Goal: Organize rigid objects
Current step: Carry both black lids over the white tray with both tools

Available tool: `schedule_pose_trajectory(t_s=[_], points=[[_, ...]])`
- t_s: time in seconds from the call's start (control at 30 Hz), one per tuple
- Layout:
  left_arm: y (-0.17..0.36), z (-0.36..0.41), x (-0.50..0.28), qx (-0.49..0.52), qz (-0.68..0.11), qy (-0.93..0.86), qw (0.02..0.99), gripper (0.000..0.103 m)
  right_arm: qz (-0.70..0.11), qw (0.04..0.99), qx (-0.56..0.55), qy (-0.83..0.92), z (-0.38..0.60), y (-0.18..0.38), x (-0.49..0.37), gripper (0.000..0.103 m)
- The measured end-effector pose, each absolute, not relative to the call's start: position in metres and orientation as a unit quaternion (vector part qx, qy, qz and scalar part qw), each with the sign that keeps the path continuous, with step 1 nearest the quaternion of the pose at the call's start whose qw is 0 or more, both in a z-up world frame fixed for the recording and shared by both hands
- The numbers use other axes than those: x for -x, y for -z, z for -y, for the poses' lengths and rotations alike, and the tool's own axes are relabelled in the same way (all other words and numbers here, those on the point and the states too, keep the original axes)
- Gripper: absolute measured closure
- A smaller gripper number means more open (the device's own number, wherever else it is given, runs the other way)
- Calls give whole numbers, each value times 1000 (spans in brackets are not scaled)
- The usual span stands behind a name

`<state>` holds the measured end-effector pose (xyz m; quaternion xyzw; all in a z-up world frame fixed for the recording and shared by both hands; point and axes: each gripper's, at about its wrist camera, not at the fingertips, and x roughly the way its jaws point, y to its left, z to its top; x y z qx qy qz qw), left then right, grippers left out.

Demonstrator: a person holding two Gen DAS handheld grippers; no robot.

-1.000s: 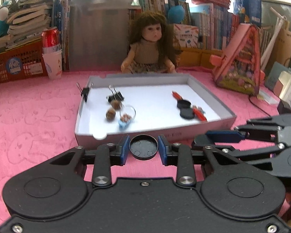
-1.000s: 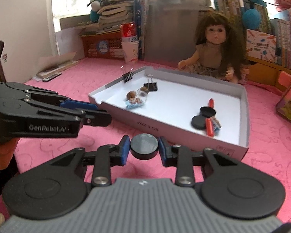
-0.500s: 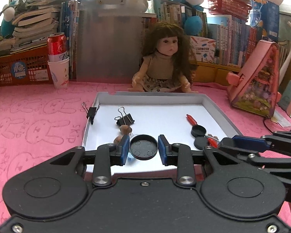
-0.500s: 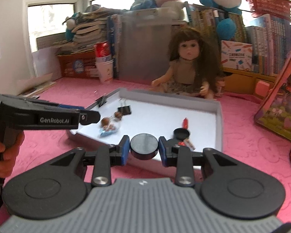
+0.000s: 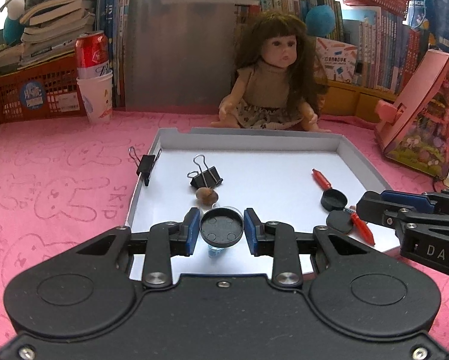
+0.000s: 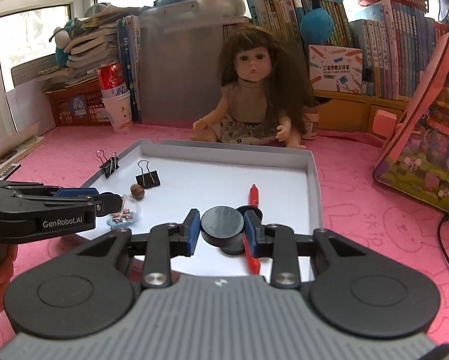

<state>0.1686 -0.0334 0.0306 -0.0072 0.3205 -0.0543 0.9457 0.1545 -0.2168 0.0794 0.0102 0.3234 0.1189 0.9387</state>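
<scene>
My left gripper (image 5: pixel 222 231) is shut on a black round cap (image 5: pixel 221 229), hollow side up, above the near part of the white tray (image 5: pixel 254 133). My right gripper (image 6: pixel 222 230) is shut on a black round lid (image 6: pixel 221 228) over the tray's near right. In the tray lie two binder clips (image 5: pixel 207 177) (image 5: pixel 146 163), a brown nut (image 5: pixel 205 195), a red pen (image 5: pixel 321 179), two more black caps (image 5: pixel 333 200) and a clear packet (image 6: pixel 125 219). The right gripper shows in the left wrist view (image 5: pixel 365 207); the left shows in the right wrist view (image 6: pixel 110 202).
A doll (image 5: pixel 273 90) sits behind the tray. A red can in a paper cup (image 5: pixel 95 90) and an orange basket (image 5: pixel 35 93) stand at back left. A pink toy house (image 5: pixel 422 120) is at the right. Books line the back. The pink cloth (image 5: pixel 59 180) covers the table.
Both grippers have moved forward and up over the tray, each still holding its black cap. The tray's contents now lie closer beneath them.
</scene>
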Motion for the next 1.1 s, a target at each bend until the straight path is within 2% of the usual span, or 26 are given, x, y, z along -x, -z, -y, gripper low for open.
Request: schedule_pose_trajectory(t_s=[1.1], points=[[-12,35,-191,13,-329,64,942,73,-344,931,1,-121,196,-55,-186,66]])
